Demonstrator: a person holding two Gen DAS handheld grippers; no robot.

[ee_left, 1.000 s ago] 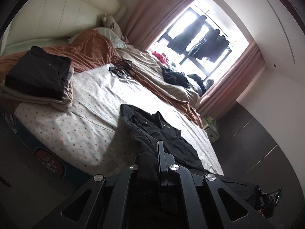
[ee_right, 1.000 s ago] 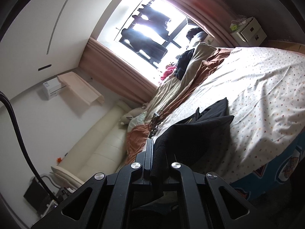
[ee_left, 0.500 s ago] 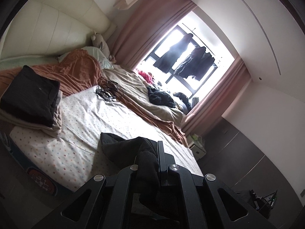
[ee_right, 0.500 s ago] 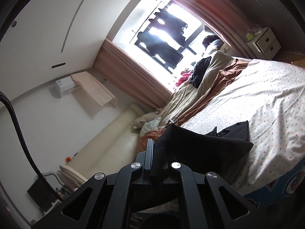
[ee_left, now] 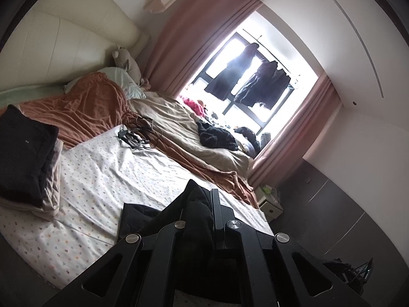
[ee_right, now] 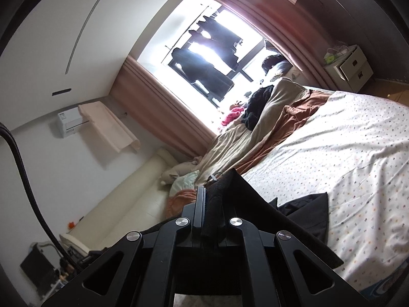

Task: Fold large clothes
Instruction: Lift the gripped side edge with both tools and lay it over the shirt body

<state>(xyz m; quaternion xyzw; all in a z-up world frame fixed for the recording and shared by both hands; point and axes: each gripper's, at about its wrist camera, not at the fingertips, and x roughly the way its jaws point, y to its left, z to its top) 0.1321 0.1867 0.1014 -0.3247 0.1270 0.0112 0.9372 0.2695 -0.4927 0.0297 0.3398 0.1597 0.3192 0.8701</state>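
Note:
A large black garment hangs from both grippers above the dotted white bed sheet. My left gripper is shut on a bunched black fold of it. My right gripper is shut on another edge of the same garment, whose lower part trails onto the sheet. Both grippers are raised above the bed and point toward the window.
A folded black garment on a beige stack lies at the bed's left edge. Brown and beige blankets, cables and dark clothes lie along the far side. A white nightstand stands by the curtain.
Both grippers have lifted and tilted up with the black garment. It has left its spread-out position on the sheet and now hangs bunched from the grippers.

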